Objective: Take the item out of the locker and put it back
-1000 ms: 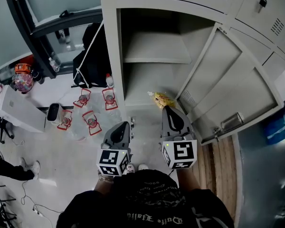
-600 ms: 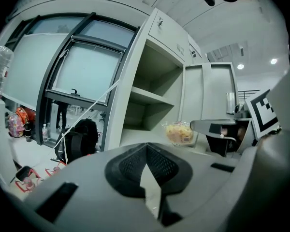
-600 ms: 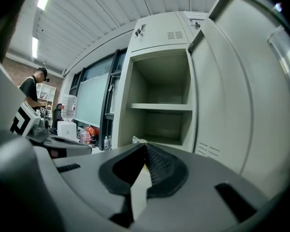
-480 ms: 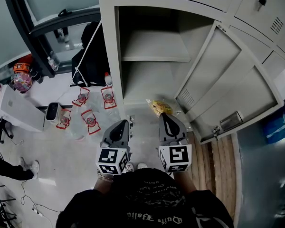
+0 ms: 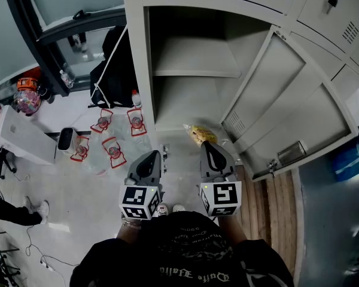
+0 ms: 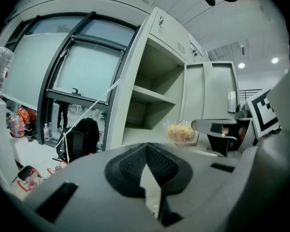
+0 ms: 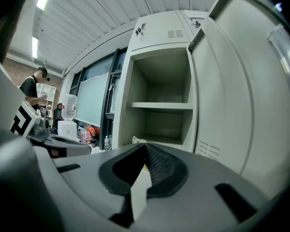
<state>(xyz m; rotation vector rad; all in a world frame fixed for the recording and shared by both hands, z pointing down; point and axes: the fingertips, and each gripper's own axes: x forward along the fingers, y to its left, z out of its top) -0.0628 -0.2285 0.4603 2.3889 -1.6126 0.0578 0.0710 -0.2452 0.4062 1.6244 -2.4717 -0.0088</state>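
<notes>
I see both grippers held side by side in front of my body, pointing nearly level toward the open locker (image 5: 140,70). The left gripper (image 5: 154,155) has its jaws pressed together with nothing between them. The right gripper (image 5: 207,144) is clamped on the edge of a yellow snack bag (image 5: 201,134). The bag hangs just outside the lower compartment, near the open door (image 5: 287,109).

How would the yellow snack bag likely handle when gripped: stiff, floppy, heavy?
Probably light: the yellow snack bag sticks out from the shut right tool, held by one edge alone. Likely crinkly and floppy: its film looks puffed and wrinkled in the left gripper view. Contents may crush if squeezed hard.
</notes>
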